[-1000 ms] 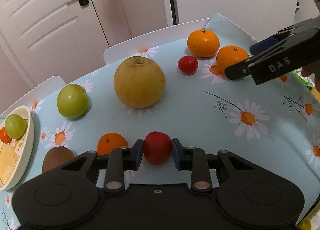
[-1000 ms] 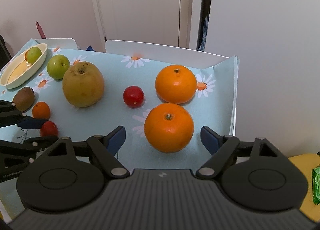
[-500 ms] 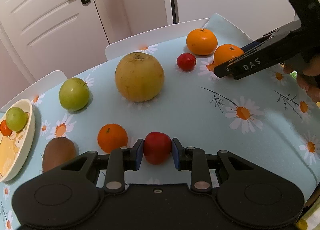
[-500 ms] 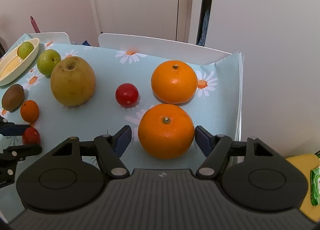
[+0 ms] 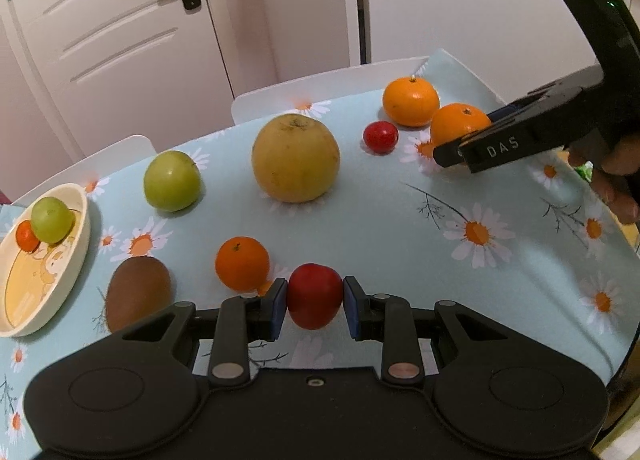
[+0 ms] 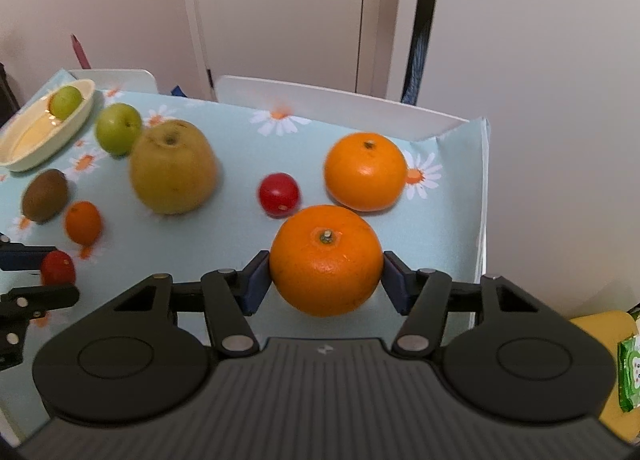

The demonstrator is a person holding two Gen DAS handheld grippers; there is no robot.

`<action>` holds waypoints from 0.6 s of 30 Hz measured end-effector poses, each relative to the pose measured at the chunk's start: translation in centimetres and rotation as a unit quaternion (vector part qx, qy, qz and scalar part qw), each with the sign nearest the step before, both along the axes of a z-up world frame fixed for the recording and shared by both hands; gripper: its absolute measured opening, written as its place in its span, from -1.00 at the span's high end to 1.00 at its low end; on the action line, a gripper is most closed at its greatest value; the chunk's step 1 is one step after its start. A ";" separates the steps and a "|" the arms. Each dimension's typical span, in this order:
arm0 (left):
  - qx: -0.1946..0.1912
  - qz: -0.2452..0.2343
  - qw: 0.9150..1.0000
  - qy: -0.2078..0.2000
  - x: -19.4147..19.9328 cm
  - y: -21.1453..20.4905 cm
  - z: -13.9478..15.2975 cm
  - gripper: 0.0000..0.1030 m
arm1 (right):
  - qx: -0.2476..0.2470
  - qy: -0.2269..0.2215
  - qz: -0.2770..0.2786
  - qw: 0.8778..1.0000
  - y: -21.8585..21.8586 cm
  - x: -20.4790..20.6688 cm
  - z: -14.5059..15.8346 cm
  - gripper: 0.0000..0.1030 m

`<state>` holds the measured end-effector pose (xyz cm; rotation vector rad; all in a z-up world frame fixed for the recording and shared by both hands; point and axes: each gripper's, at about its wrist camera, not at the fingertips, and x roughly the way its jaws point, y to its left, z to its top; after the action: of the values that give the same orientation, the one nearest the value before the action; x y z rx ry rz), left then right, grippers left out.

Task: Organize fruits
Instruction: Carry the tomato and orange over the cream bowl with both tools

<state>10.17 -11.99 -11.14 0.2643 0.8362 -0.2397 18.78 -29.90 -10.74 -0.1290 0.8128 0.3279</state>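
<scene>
Left wrist view shows the cream dish (image 5: 82, 220) at my far left, already carrying a green fruit and a small orange one, and my left gripper (image 5: 315, 300) is clenched on a red plum (image 5: 315, 296), so I judge that hand the nearer one with a short leftward carry past the kiwi (image 5: 138, 292) and mandarin (image 5: 242, 262). Farther right, my right gripper (image 6: 326, 274) grasps the near orange (image 6: 326, 260), pads on both flanks and stem up. From there the dish (image 6: 76, 120) lies far left across the table beyond the big yellow pear (image 6: 173, 166).
</scene>
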 end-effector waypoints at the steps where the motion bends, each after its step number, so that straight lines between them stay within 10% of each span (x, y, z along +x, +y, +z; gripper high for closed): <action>1: -0.001 0.002 1.000 -0.002 -0.2 0.1 0.2 0.36 | 0.003 -0.001 0.000 1.000 0.2 -0.3 0.4 -0.43; 18: -0.033 0.051 0.997 -0.057 -4.2 4.4 6.0 0.36 | 0.030 -0.029 0.066 0.997 7.4 -5.5 8.1 -0.43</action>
<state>5.95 -7.57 -5.10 0.1702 0.7261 -0.1549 13.25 -22.51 -2.67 -0.1351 0.7375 0.4701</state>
